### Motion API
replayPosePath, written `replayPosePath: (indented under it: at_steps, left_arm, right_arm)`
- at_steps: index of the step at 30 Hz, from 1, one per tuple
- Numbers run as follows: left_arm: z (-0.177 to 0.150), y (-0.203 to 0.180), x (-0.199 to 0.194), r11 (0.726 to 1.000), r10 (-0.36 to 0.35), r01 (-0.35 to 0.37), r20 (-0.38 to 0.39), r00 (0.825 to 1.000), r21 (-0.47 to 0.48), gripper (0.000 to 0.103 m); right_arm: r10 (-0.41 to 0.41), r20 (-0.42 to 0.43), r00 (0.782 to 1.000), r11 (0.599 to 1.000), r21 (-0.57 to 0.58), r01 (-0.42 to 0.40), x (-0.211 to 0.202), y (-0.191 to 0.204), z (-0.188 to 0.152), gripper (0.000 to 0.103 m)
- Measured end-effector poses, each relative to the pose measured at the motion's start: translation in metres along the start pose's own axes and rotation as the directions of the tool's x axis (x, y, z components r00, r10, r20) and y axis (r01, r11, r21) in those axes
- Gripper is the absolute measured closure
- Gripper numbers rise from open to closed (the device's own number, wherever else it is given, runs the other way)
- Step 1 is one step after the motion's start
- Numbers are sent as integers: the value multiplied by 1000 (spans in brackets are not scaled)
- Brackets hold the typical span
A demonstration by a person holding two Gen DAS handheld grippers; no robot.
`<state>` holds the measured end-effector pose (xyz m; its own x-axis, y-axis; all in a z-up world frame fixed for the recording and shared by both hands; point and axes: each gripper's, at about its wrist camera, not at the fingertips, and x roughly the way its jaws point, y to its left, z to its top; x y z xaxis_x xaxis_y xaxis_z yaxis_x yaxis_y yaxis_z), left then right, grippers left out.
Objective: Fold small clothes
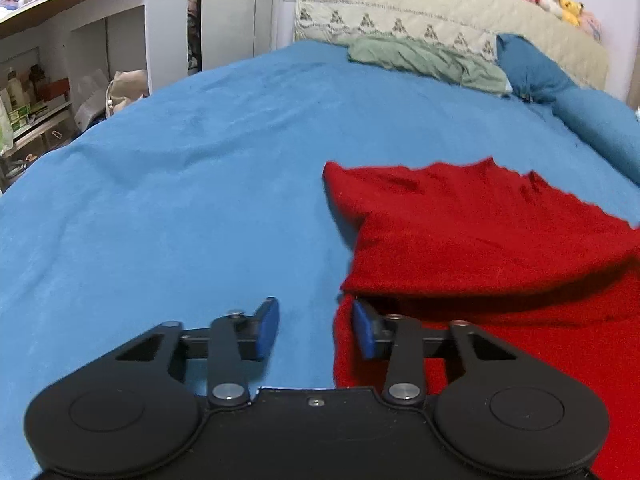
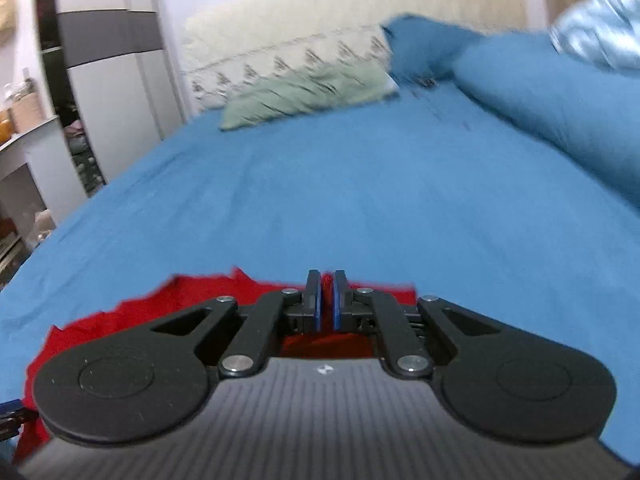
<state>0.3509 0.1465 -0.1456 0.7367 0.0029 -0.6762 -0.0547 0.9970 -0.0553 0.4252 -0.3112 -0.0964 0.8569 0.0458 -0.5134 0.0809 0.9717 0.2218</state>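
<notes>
Left wrist view: the left gripper hangs spread beside the red garment on the bed; the right gripper pinches its edge. Soft, limp knit likely handles best by corners.

Right gripper sits at lower centre of frame, jaws nearly closed, a thin strip of red garment pinched between the blue pads. Red cloth spreads to lower left beneath the gripper body. Blue bed sheet fills mid-frame. Green cloth lies upper centre against a cream quilted headboard. Blue pillow at upper right. Frame blurred.
</notes>
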Motion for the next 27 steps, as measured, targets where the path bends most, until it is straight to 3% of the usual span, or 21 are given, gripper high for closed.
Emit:
replayPosePath:
  at_steps: [4,6,7,8,10,11,12,15,17,19,23,27]
  left_arm:
    - [1,8,-7,999,-5,3,-60,998,-39,67]
    - [3,11,-13,999,-6,1,-79,997,-54,76]
    - [4,12,-17,998,-3,-1,-73,997,-58,82]
    - [7,12,-24,998,-11,8,-49,999,-59,81]
    - [15,5,-36,997,-53,53,10,999,-48,76]
    - [20,-1,-41,996,-83,84,37,996,-33,68]
    - [24,-9,-43,994,-109,109,59,992,-9,65]
    - [32,-38,-35,984,-156,148,84,984,99,49]
    - [32,-50,-20,977,-187,178,68,980,119,47]
    - [28,-52,-3,981,-174,171,23,985,95,47]
    - [15,-47,13,982,-174,174,-17,985,77,47]
    - [16,-47,13,983,-171,172,-25,985,69,47]
  right_arm:
    - [-19,-61,998,999,27,20,4,-15,-36,82]
    - [-46,-95,994,998,30,49,5,-22,-49,82]
    - [-59,-109,992,997,35,63,3,-25,-53,80]
    - [-85,-118,989,995,36,89,-1,-27,-58,77]
    - [-99,-99,990,995,21,101,-10,-28,-62,57]
    - [-82,-61,995,997,4,82,-21,-24,-67,34]
    - [-63,-23,998,998,-17,63,-29,-19,-69,23]
    - [28,-8,1000,997,-77,-28,-34,-2,-73,22]
    - [79,-28,996,992,-99,-81,-27,10,-76,22]
    - [104,-40,994,988,-114,-108,-20,18,-81,22]
    - [69,-85,994,989,-121,-79,3,15,-91,22]
    - [37,-68,997,998,-57,-41,13,-2,-92,24]
